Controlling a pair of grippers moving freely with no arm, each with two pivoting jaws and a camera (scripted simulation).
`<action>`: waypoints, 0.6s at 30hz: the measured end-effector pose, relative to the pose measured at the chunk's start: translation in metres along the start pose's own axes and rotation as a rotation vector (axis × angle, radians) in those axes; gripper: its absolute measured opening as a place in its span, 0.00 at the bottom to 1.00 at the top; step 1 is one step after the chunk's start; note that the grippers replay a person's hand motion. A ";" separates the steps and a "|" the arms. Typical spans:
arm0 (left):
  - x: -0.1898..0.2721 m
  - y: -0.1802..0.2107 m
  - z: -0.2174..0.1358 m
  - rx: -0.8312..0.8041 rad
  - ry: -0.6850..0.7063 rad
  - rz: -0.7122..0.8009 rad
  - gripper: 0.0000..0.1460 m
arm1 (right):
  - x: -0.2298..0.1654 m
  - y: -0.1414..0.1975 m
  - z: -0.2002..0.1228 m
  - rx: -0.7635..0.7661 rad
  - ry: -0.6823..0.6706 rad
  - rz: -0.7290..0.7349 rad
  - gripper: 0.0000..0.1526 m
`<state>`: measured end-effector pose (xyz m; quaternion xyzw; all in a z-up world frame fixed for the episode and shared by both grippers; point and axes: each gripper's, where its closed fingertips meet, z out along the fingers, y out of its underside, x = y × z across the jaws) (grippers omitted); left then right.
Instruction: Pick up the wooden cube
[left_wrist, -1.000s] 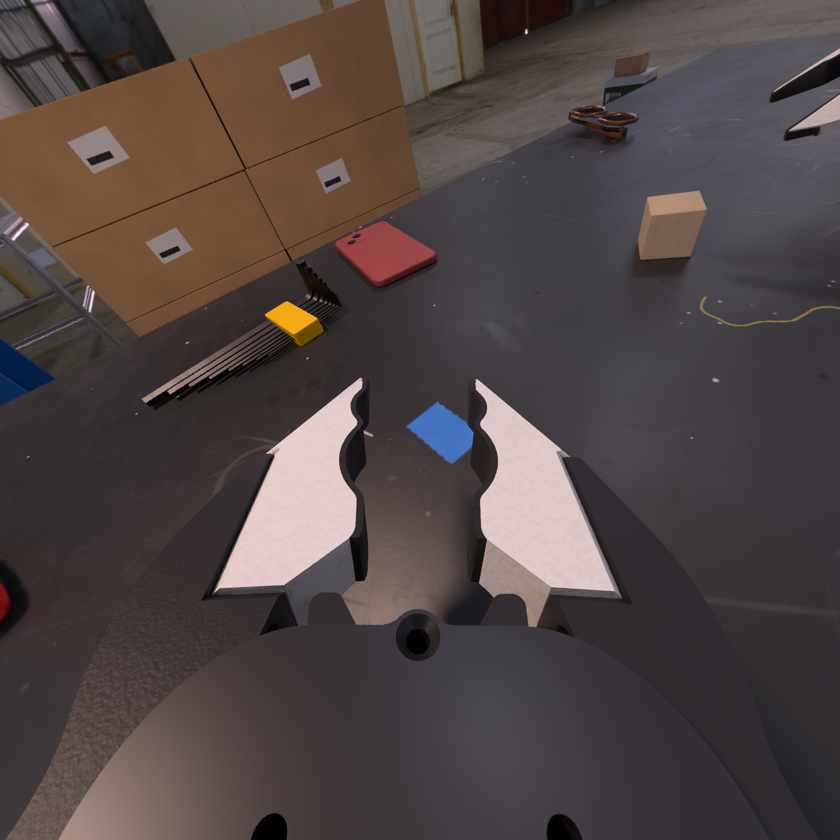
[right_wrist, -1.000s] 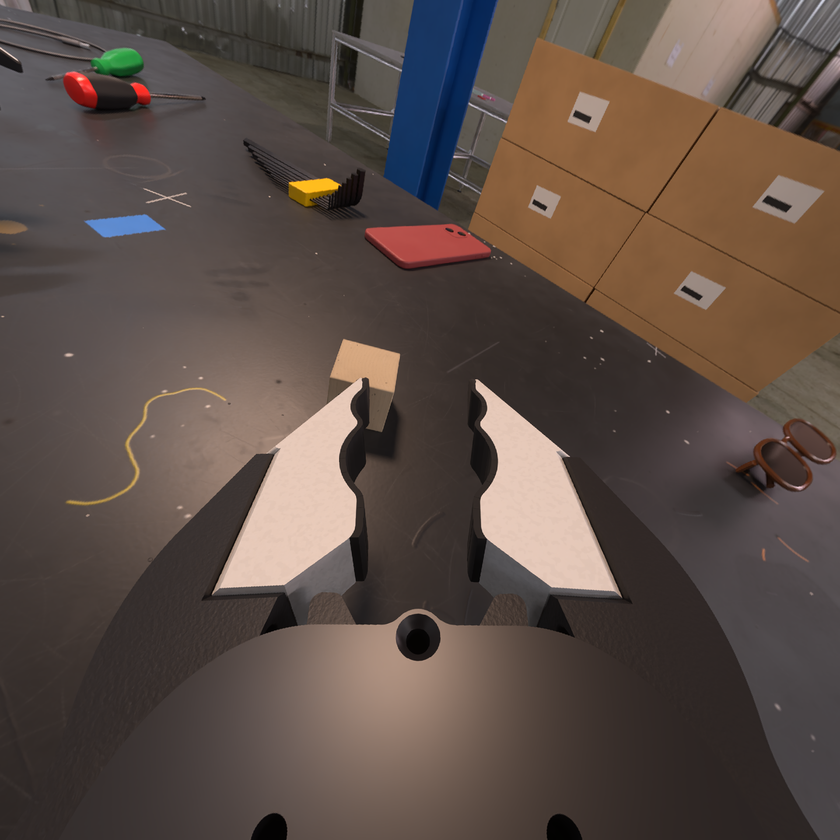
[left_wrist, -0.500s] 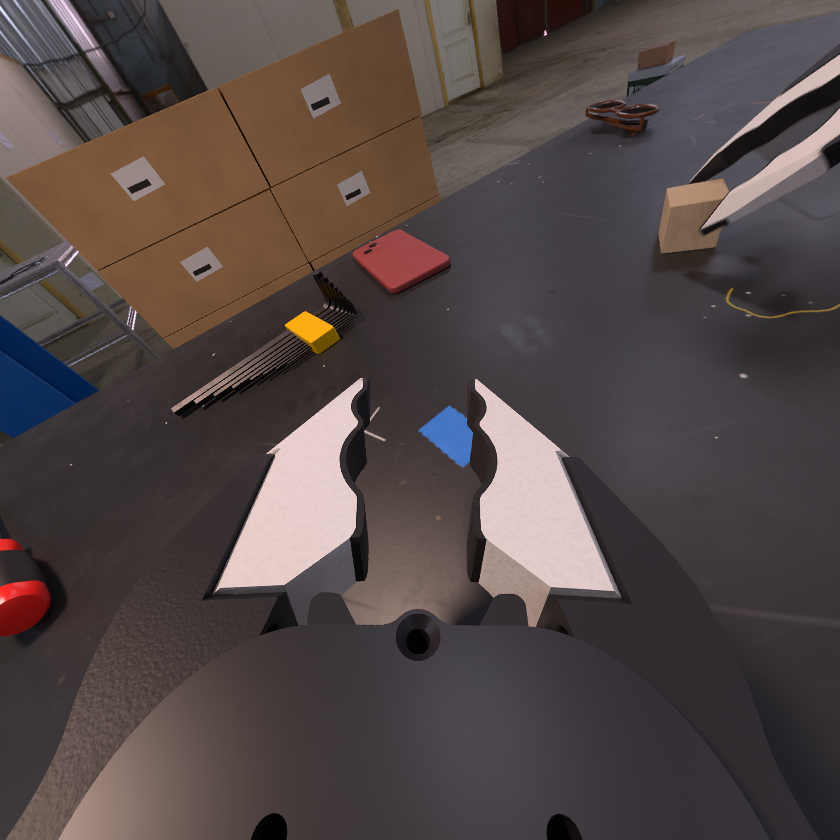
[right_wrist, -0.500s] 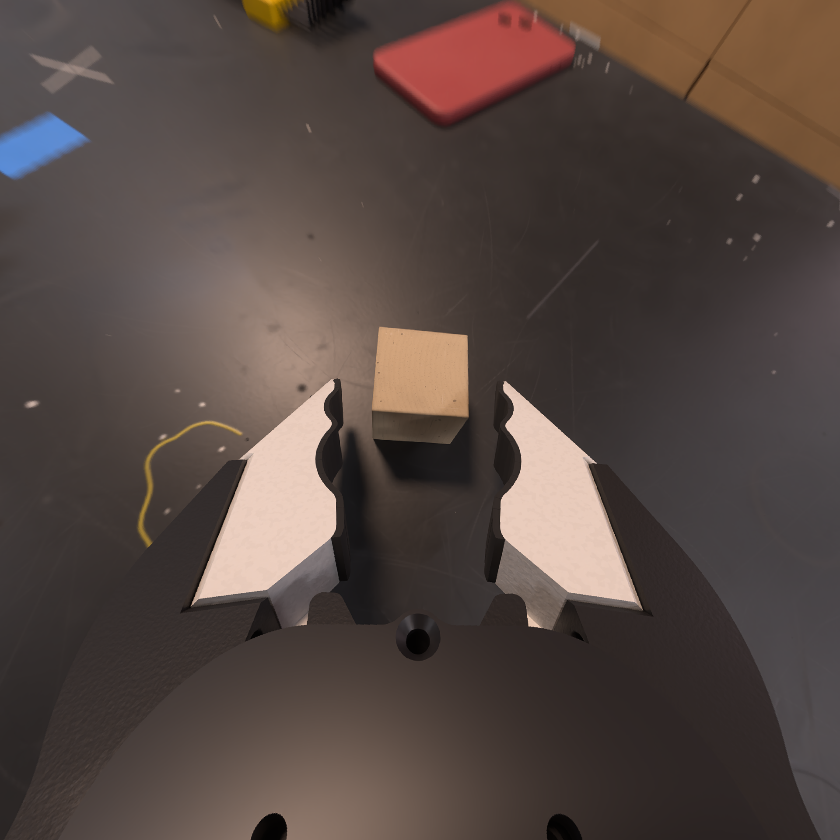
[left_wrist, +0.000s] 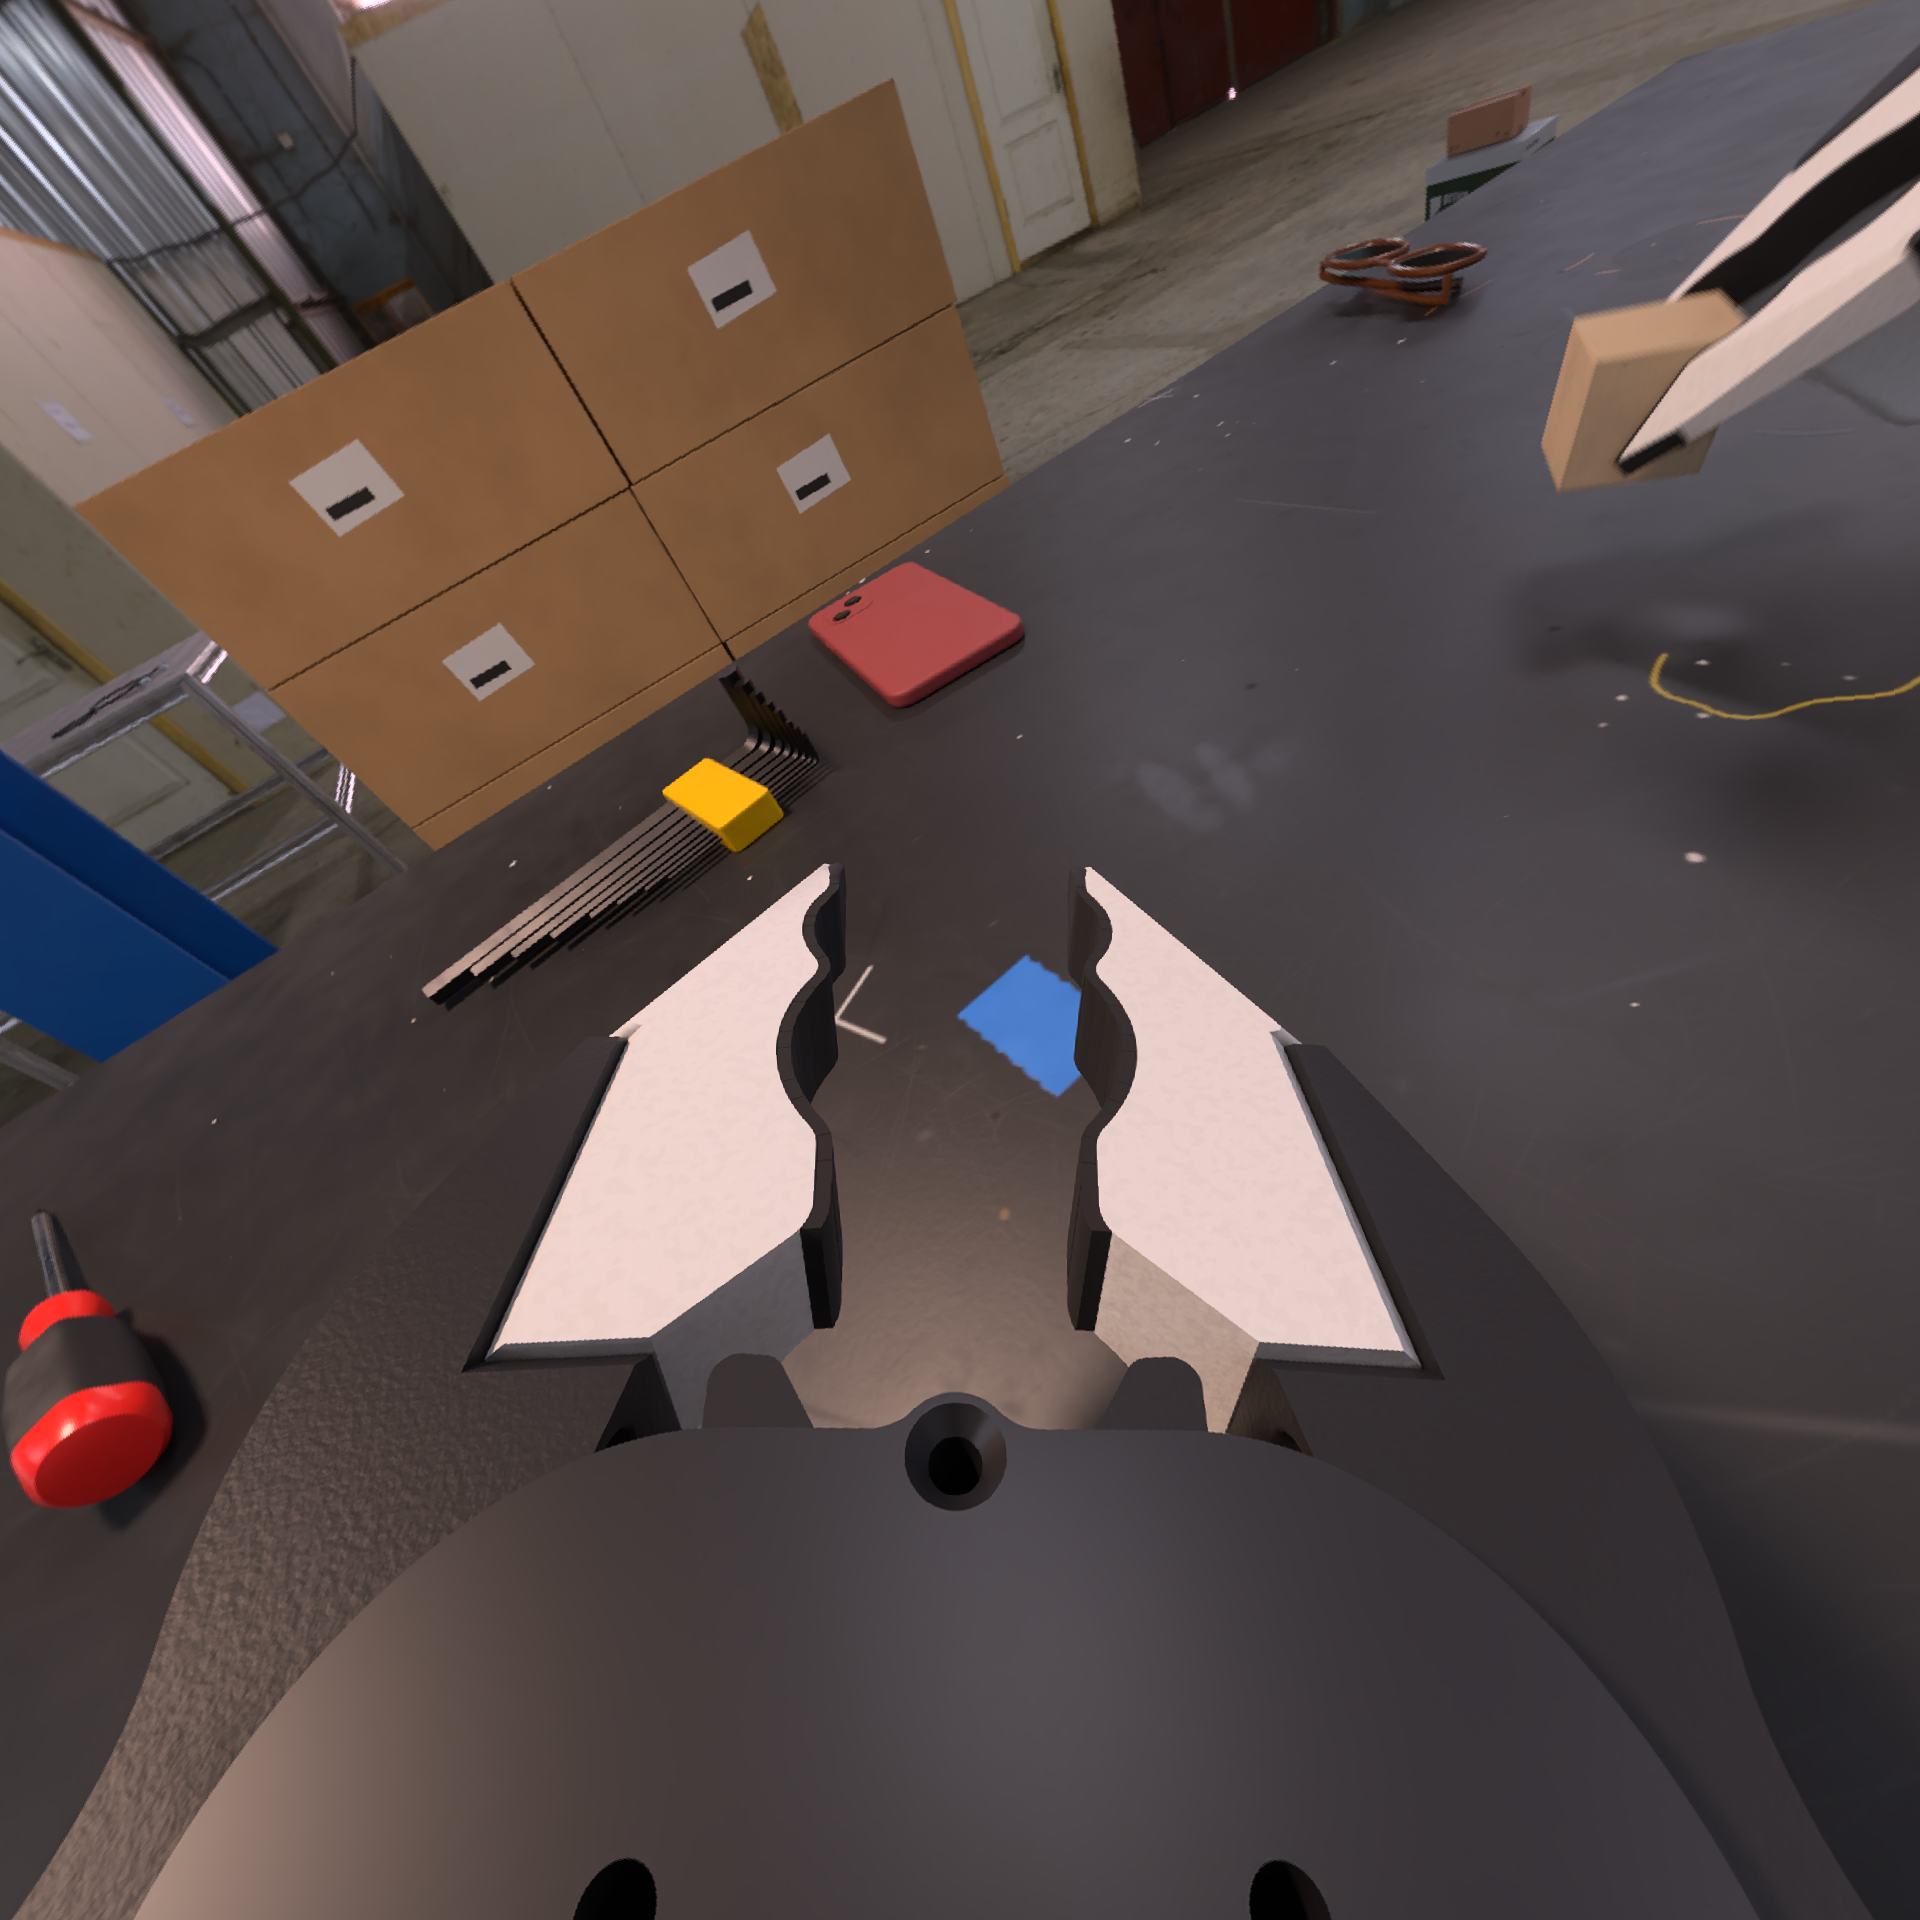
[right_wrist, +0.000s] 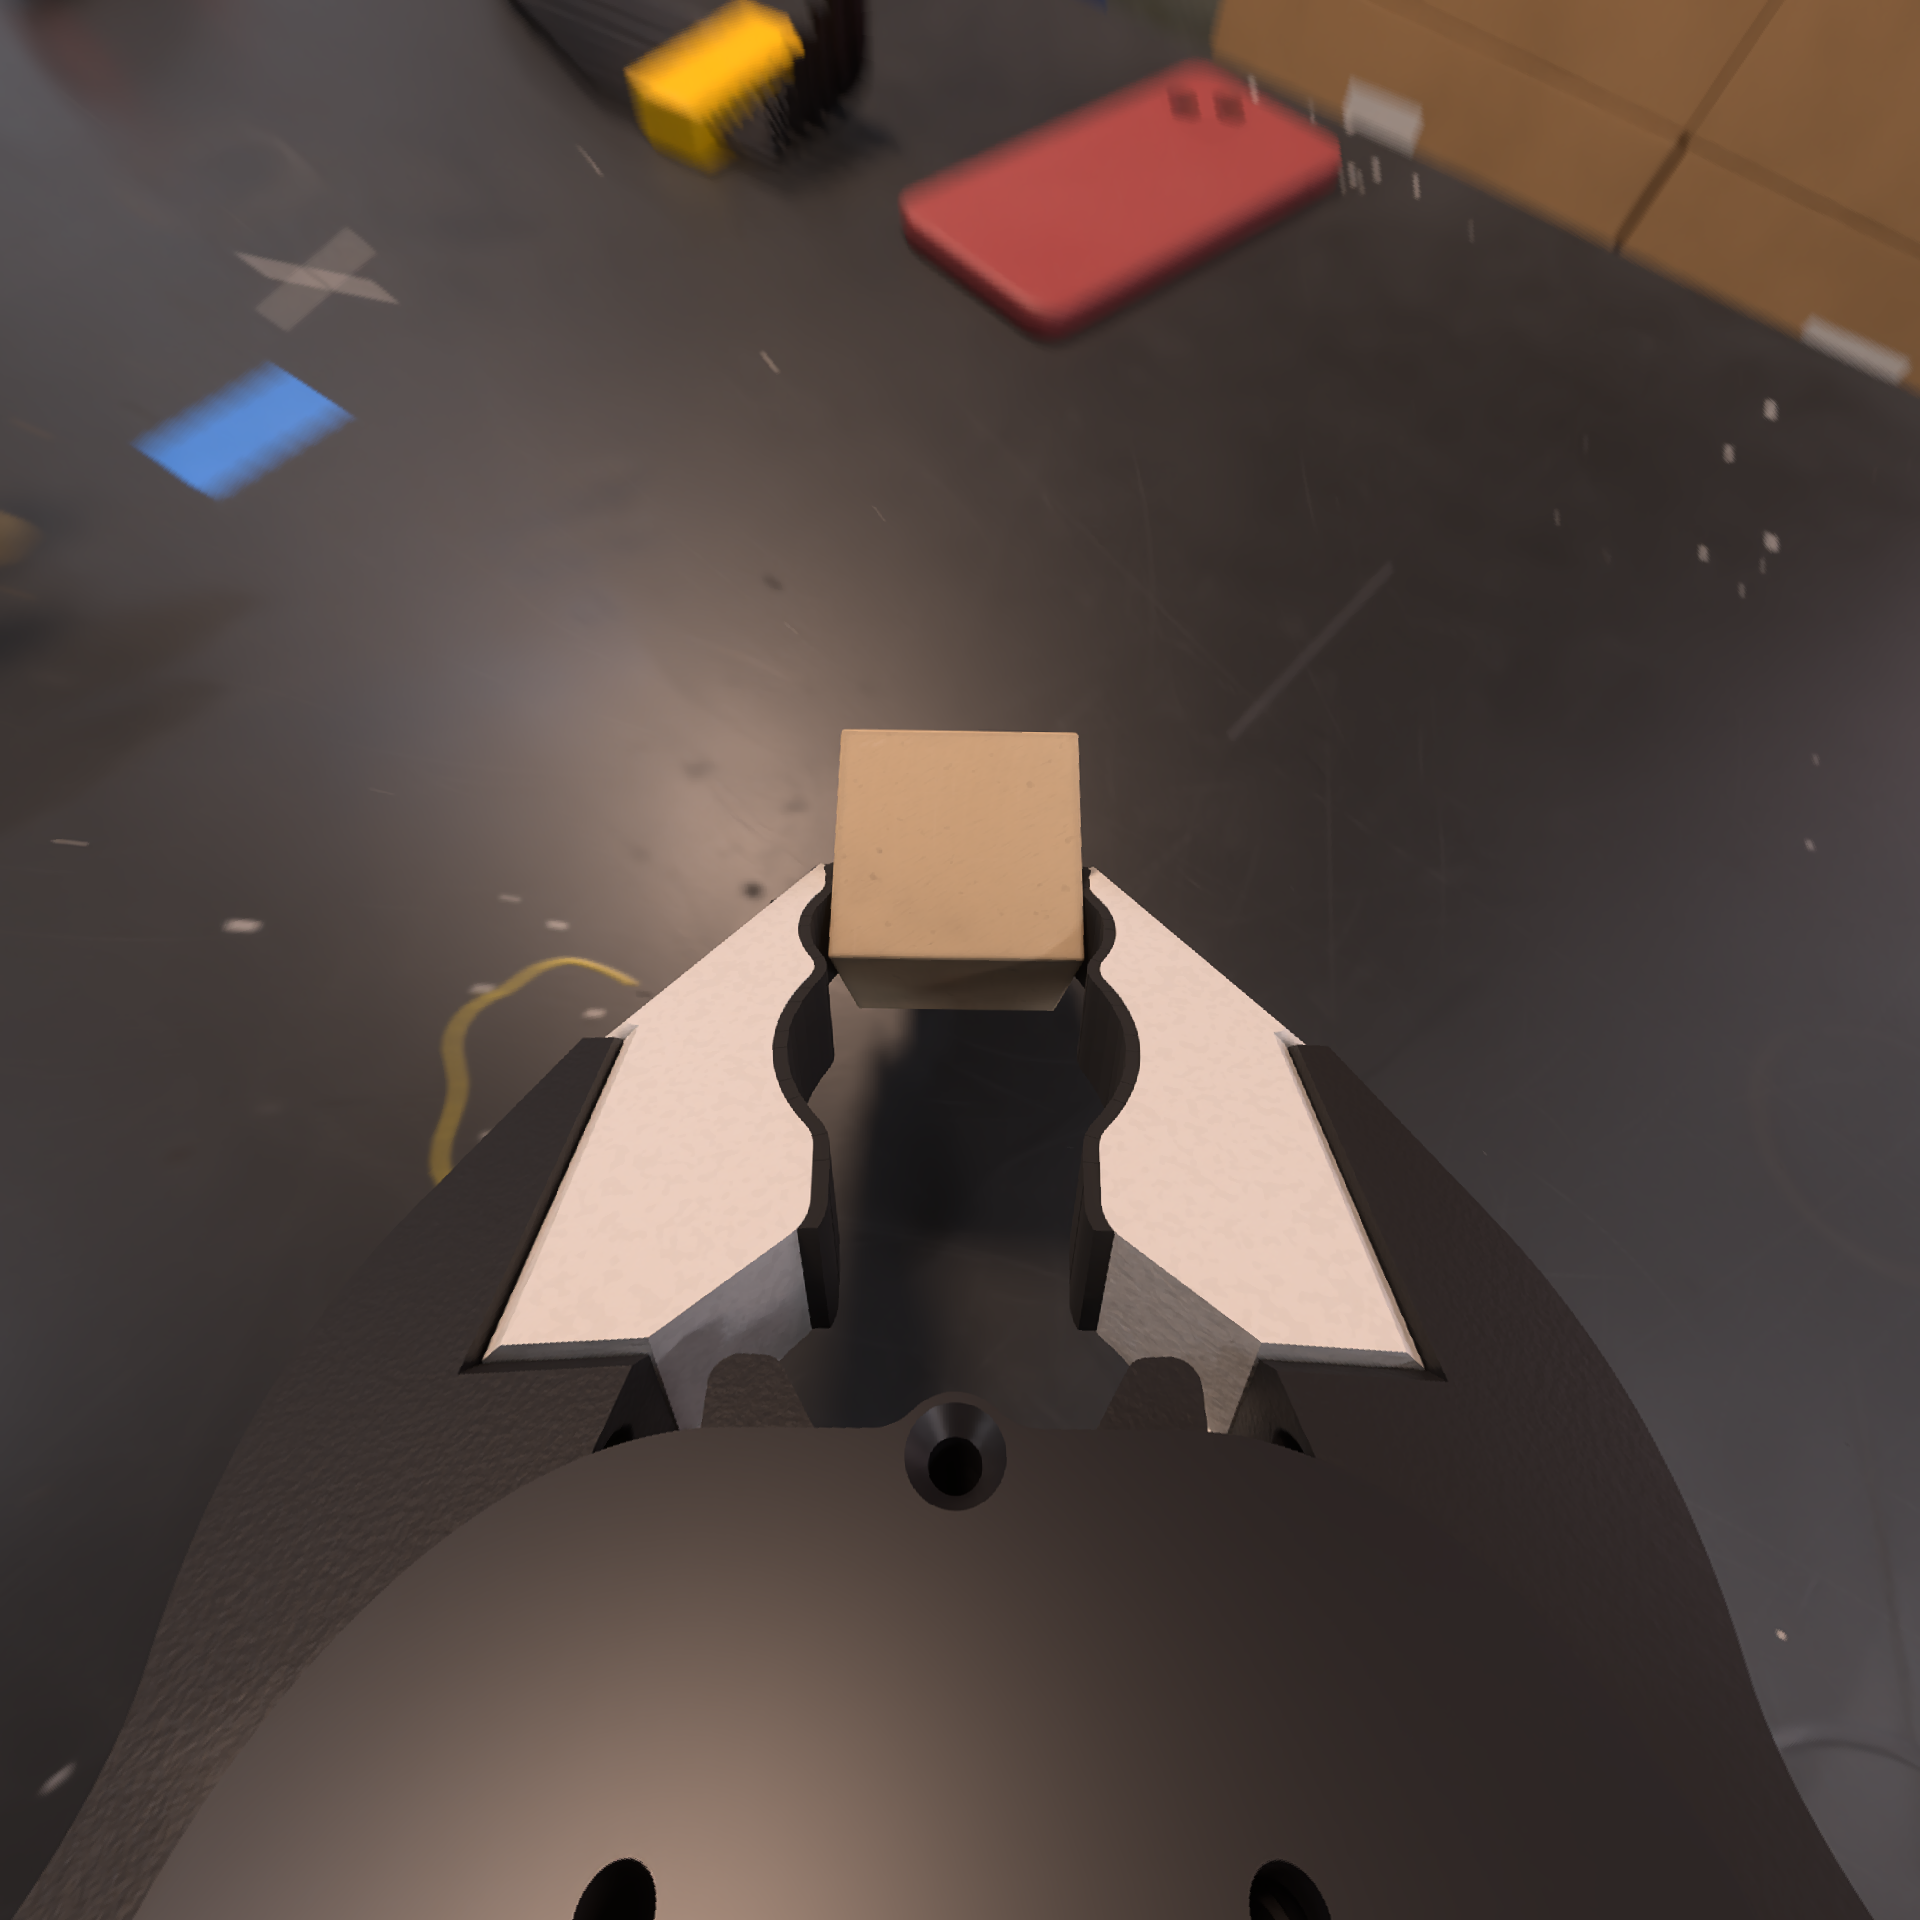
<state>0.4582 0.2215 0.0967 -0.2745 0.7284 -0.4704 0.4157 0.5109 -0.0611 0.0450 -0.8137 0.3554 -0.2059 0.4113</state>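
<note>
The wooden cube (right_wrist: 956, 852) is a light tan block held between the tips of my right gripper (right_wrist: 956, 883), which is shut on it. The cube hangs above the dark table (right_wrist: 1351, 935), with its shadow below. In the left wrist view the cube (left_wrist: 1610, 395) shows at the upper right, tilted and off the table, with the right gripper's fingers (left_wrist: 1787, 312) clamped on it. My left gripper (left_wrist: 956, 883) is open and empty, low over the table above a blue patch (left_wrist: 1023, 1023).
A red phone (left_wrist: 914, 629), a hex key set with a yellow holder (left_wrist: 722, 800), a red-handled screwdriver (left_wrist: 83, 1392), brown glasses (left_wrist: 1403, 270) and a yellow string (left_wrist: 1766, 696) lie on the table. Cardboard boxes (left_wrist: 582, 499) stand beyond the far edge.
My right gripper came down around the cube, shut on it and lifted it off the table. The left gripper drew back slightly and stayed open.
</note>
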 end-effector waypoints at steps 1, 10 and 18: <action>0.002 -0.002 0.000 0.005 0.005 0.007 0.29 | -0.007 -0.008 -0.010 0.049 -0.031 0.004 0.29; 0.112 -0.037 -0.002 0.045 0.430 -0.136 0.22 | -0.109 -0.049 -0.068 0.266 -0.188 -0.247 0.29; 0.192 -0.046 -0.013 -0.049 0.761 -0.289 0.38 | -0.157 -0.040 -0.064 0.292 -0.194 -0.425 0.29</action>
